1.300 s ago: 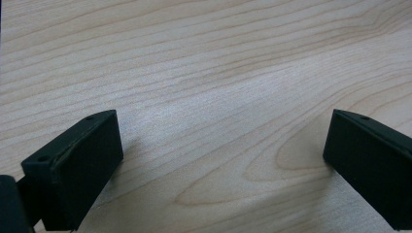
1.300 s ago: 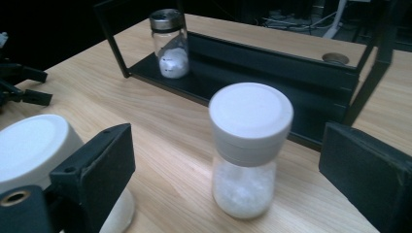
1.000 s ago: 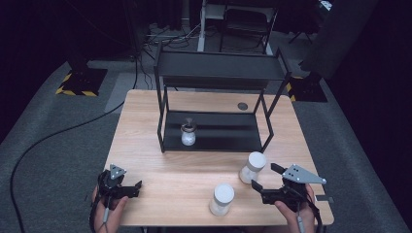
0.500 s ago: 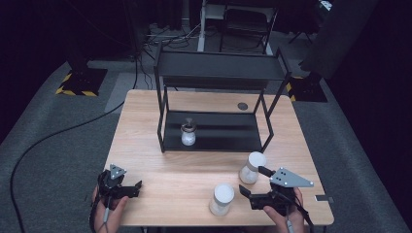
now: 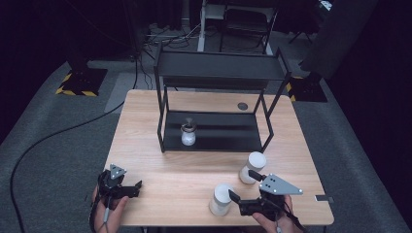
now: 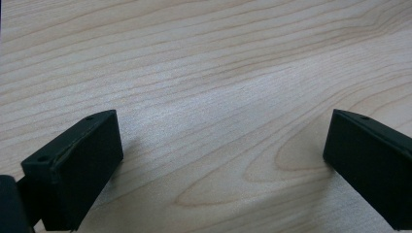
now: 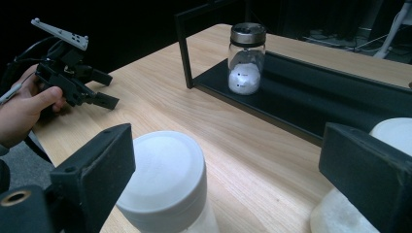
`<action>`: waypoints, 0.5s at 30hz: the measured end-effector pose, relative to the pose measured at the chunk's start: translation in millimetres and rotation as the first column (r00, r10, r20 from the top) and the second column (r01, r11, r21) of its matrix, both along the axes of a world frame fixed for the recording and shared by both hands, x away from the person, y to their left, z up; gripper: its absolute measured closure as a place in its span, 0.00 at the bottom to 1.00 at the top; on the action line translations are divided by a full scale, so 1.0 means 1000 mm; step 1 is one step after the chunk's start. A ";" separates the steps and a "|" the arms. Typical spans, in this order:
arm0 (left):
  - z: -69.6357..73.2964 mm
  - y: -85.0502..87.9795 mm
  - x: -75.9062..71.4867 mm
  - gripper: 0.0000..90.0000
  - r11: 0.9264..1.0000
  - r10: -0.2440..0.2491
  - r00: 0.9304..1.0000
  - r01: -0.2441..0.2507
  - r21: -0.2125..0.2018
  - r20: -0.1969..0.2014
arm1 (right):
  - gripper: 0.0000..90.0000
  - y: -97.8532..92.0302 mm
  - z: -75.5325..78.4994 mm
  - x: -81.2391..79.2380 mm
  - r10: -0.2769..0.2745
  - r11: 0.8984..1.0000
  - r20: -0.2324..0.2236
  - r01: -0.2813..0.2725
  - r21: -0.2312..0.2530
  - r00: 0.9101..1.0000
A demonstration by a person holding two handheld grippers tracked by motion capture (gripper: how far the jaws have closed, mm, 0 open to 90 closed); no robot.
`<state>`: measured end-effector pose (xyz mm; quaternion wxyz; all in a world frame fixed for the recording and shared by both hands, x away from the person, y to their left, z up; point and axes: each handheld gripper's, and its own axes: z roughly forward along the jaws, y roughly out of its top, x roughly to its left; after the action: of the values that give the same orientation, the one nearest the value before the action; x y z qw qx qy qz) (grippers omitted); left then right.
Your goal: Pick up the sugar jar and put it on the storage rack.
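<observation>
The right gripper (image 5: 243, 187) sits low over the table (image 5: 145, 126) at the near edge, in front of the rack (image 5: 221, 73). Its jaws stand wide, and nothing is pressed between them. In the right gripper view, the near jar (image 7: 165, 179), white-lidded, is just beside the left jaw, close enough that I cannot tell whether they touch. The second white jar (image 7: 396, 136) peeks out behind the right jaw. So the gripper (image 7: 226, 165) is looking through the gap between the two jars, straight at the rack.

From the high view, the near jar (image 5: 221, 199) stands in front of the rack, close to the table's near edge, upright. The second jar (image 5: 252, 166) stands between it and the rack's front right leg, also upright.

On the rack's lower shelf, towards its left end, stands a glass jar (image 5: 188, 133) with a metal lid and white powder inside, well apart from both grippers.

The left gripper (image 5: 132, 187) rests far to the left of the jars, in front of the rack's left end, near the table's edge. Its jaws are wide apart over bare wood, holding nothing, as the left gripper view (image 6: 218, 160) shows. A hand (image 7: 24, 114) grips it.
</observation>
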<state>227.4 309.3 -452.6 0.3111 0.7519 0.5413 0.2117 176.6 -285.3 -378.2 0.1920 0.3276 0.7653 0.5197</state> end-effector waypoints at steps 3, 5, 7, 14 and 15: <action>0.000 0.000 0.000 0.00 1.000 0.000 1.000 0.000 0.000 0.000 | 0.07 0.004 -0.004 -0.002 0.010 1.000 0.001 -0.010 0.005 1.000; 0.000 0.000 0.000 0.00 1.000 0.000 1.000 0.000 0.000 0.000 | 0.07 0.006 -0.005 -0.001 0.024 1.000 -0.006 -0.024 0.011 1.000; 0.000 0.000 0.000 0.00 1.000 0.000 1.000 0.000 0.000 0.000 | 0.07 0.007 -0.007 0.000 0.041 0.999 -0.017 -0.040 0.017 0.999; 0.000 0.000 0.000 0.00 1.000 -0.001 1.000 0.001 0.000 0.000 | 0.07 0.015 -0.011 0.002 0.073 0.997 -0.041 -0.073 0.004 0.997; 0.000 0.000 0.000 0.00 1.000 -0.001 1.000 0.001 0.000 0.000 | 0.07 0.016 -0.012 0.003 0.077 0.997 -0.044 -0.077 0.001 0.996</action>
<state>227.4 309.3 -452.6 0.3111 0.7521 0.5411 0.2118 179.1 -269.3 -390.1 0.1552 0.3092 0.7814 0.5193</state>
